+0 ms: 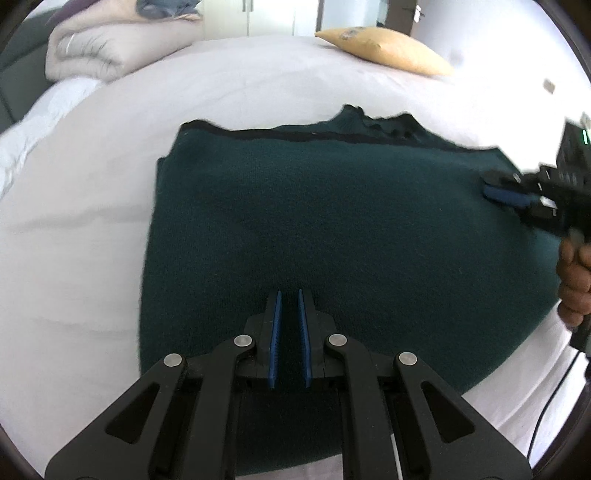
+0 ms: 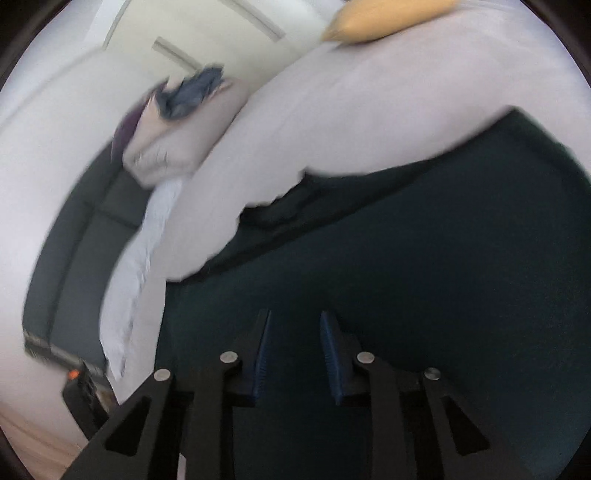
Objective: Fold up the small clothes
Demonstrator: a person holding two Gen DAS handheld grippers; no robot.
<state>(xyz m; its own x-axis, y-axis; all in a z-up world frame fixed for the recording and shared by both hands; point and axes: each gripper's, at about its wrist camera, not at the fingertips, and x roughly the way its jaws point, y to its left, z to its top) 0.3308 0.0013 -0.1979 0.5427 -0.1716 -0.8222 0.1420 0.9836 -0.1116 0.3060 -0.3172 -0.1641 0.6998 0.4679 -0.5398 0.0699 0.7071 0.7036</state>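
A dark green knitted sweater lies folded flat on a bed covered by a white sheet. It forms a broad block, with a darker band along its far edge and a rumpled, uneven bit of fabric sticking up at the far right corner. In the right wrist view the same garment fills the lower right, and its edge against the sheet is blurred.

The left gripper hangs over the near part of the sweater, its blue-padded fingers drawn almost together with only a thin slit between them and no cloth caught in it. The right gripper stands with its fingers partly apart above the green knit, nothing between them. From the left wrist camera it shows at the sweater's right edge, held by a person's hand; a thin cable runs down below that hand.

At the far side of the bed rests a yellow cushion. At the far left lies a folded beige blanket with a crumpled blue-grey garment on top.
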